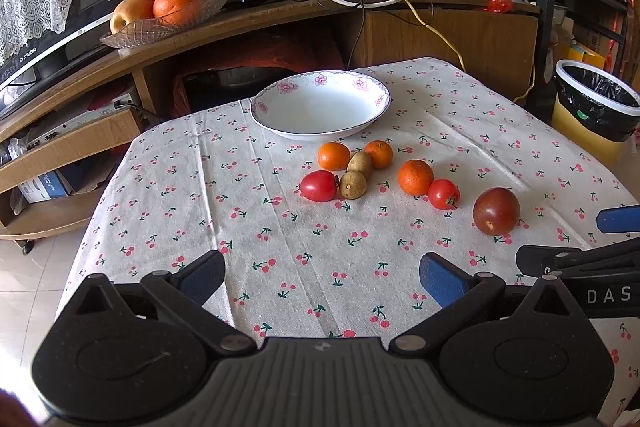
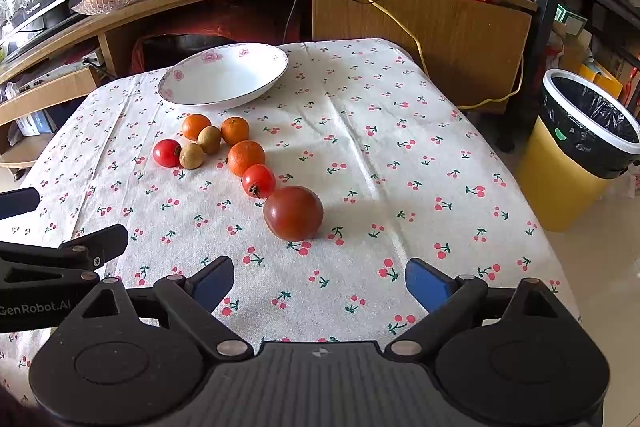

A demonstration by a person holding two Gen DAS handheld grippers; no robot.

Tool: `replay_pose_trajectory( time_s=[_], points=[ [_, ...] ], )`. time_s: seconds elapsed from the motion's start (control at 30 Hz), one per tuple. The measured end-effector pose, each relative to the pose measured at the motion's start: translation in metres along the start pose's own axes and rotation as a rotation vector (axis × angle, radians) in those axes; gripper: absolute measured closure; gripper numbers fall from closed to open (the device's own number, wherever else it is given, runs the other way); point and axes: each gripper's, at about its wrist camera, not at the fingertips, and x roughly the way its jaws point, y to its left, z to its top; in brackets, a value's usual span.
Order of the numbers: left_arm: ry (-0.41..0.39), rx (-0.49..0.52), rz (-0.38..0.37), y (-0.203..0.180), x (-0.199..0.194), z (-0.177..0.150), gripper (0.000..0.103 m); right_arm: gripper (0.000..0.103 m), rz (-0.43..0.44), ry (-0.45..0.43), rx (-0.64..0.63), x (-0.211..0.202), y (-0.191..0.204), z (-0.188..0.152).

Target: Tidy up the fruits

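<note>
– So where do the fruits go?
– Into the empty bowl [image 1: 320, 107] at the worktop's [image 1: 240, 227] back. Both grippers, left [image 1: 322, 277] and right [image 2: 320, 277], have fingers apart. Grab the big dark tomato [image 2: 293, 213] gently, it's nearest; little ones later.

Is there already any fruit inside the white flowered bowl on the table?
No, the white bowl is empty in the left wrist view; the small oranges, tomatoes and other fruits all lie on the tablecloth before it.

On the table [image 1: 180, 211], the fruits [image 1: 354, 167] lie clustered just before the bowl [image 1: 320, 105], one tomato [image 1: 496, 211] farthest right.
</note>
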Motion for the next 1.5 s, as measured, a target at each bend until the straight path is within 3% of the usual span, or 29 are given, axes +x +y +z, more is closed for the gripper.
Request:
replay_pose_trajectory(
  time_s=[1.5],
  points=[
    [0.004, 0.038, -0.024, -0.004, 0.01, -0.003, 0.0, 0.021, 0.021, 0.039, 0.013, 0.01, 0.001, 0.001]
  ],
)
